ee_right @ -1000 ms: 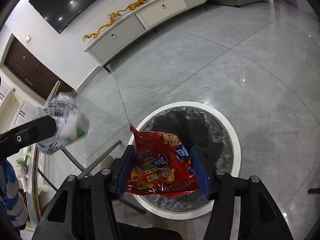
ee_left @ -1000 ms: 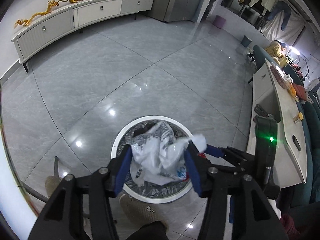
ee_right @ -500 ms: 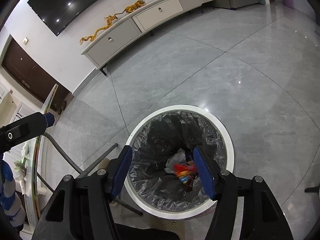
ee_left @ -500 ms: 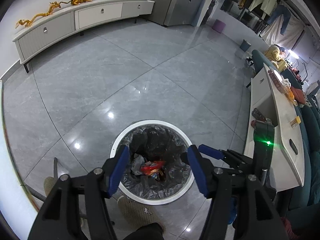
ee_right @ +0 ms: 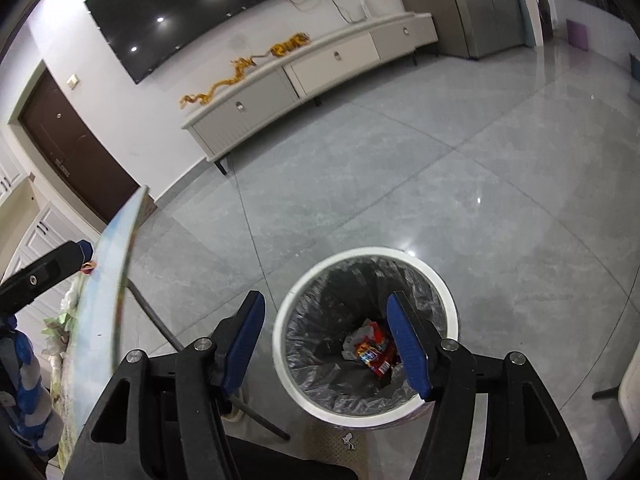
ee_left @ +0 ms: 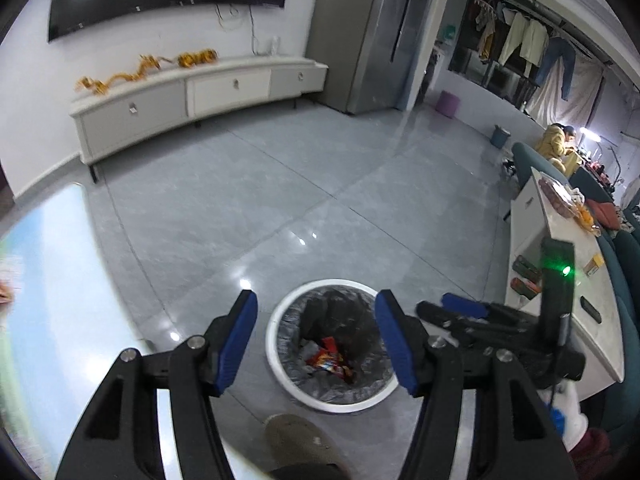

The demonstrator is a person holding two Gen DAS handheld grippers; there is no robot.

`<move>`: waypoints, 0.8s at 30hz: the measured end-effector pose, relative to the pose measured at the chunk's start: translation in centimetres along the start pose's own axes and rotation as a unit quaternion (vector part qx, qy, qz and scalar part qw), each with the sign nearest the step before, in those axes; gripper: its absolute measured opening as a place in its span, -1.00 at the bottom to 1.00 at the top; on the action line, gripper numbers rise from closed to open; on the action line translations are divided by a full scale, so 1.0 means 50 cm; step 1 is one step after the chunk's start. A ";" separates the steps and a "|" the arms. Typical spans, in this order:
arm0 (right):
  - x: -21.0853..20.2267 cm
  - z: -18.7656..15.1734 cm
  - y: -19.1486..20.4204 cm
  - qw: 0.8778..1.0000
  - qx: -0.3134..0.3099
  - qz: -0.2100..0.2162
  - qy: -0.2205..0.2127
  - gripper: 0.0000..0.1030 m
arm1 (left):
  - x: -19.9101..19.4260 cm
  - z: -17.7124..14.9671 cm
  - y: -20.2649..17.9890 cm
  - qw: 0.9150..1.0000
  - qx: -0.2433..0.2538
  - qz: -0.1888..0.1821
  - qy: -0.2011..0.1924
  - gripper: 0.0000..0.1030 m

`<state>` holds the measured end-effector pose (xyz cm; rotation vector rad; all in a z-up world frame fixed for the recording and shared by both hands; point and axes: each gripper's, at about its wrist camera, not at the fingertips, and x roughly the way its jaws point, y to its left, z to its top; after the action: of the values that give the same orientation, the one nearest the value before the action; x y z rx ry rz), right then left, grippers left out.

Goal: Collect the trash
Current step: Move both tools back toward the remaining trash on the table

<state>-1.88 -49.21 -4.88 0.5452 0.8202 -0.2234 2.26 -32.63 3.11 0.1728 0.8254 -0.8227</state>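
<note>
Trash [ee_right: 374,350] in lined bin [ee_right: 448,304] | both tools gaping, empty | table edge [ee_right: 116,264] left

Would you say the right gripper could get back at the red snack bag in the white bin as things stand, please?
Probably yes. The right gripper is open and empty above the white round bin, whose mouth is uncovered. The red snack bag lies on top at the bottom of the black liner, so it would need a deep reach.
</note>
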 end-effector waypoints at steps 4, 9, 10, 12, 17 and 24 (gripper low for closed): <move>-0.043 0.004 0.050 1.000 -0.020 0.007 -0.018 0.21 | -0.071 -0.021 0.025 1.000 0.008 0.018 -0.013 0.15; -0.095 0.006 0.128 0.998 -0.055 0.018 -0.039 0.21 | -0.175 -0.063 0.084 0.998 -0.008 0.041 -0.044 0.16; -0.101 0.006 0.141 0.997 -0.061 0.020 -0.041 0.21 | -0.197 -0.075 0.100 0.998 -0.013 0.048 -0.050 0.16; -0.120 0.007 0.177 0.996 -0.076 0.026 -0.048 0.21 | -0.232 -0.094 0.129 0.996 -0.023 0.059 -0.057 0.16; -0.155 0.003 0.261 0.992 -0.106 0.041 -0.061 0.22 | -0.338 -0.166 0.219 0.989 -0.059 0.111 -0.080 0.16; -0.167 -0.022 0.377 0.984 -0.156 0.066 -0.053 0.24 | -0.447 -0.259 0.322 0.972 -0.105 0.185 -0.101 0.16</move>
<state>-0.76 -32.91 7.75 0.2876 0.6951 -0.0012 -2.77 -2.93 7.45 0.0496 0.6559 -0.3913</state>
